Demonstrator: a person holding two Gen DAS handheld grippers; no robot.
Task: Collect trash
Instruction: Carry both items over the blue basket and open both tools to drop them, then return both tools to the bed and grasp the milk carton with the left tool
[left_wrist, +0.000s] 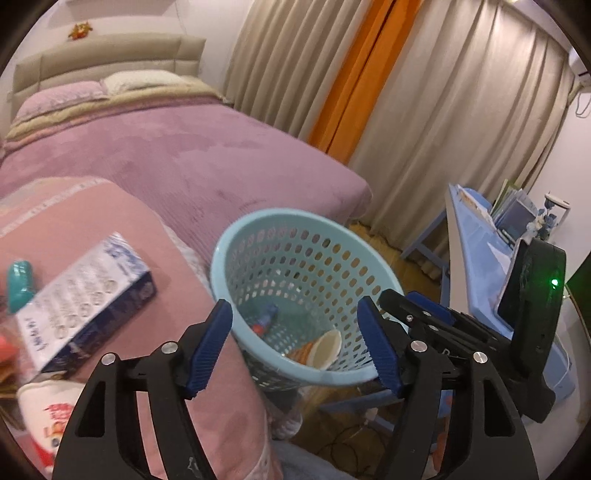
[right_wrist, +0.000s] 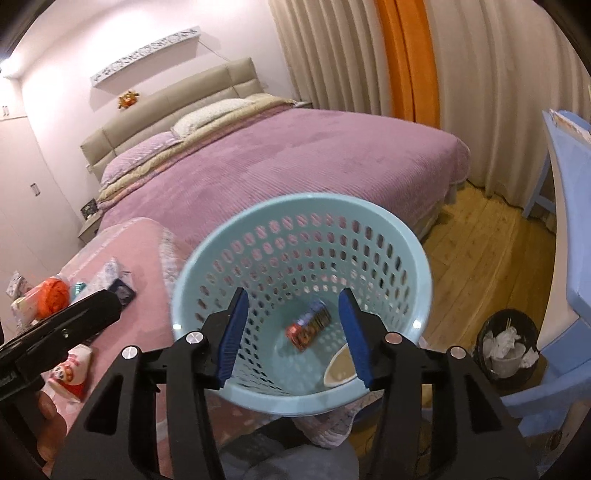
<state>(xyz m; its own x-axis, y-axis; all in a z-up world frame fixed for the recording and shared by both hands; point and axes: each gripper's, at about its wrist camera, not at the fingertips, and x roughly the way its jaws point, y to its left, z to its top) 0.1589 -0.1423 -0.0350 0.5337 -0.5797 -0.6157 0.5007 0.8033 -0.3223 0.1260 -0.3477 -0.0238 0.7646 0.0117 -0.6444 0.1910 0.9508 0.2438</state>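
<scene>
Purple-covered bed (right_wrist: 295, 155), beige curtains (left_wrist: 461, 110), orange curtain (right_wrist: 408, 55), blue desk (left_wrist: 480, 236)

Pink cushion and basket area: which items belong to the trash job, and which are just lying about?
Job:
light blue basket
paper cup
small can
blue-white box
red-white packet

Lying about:
bed
black bin
blue desk

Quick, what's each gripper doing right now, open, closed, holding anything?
Left gripper: open, holding nothing, over the blue basket.
Right gripper: open, holding nothing, over the same basket.
</scene>
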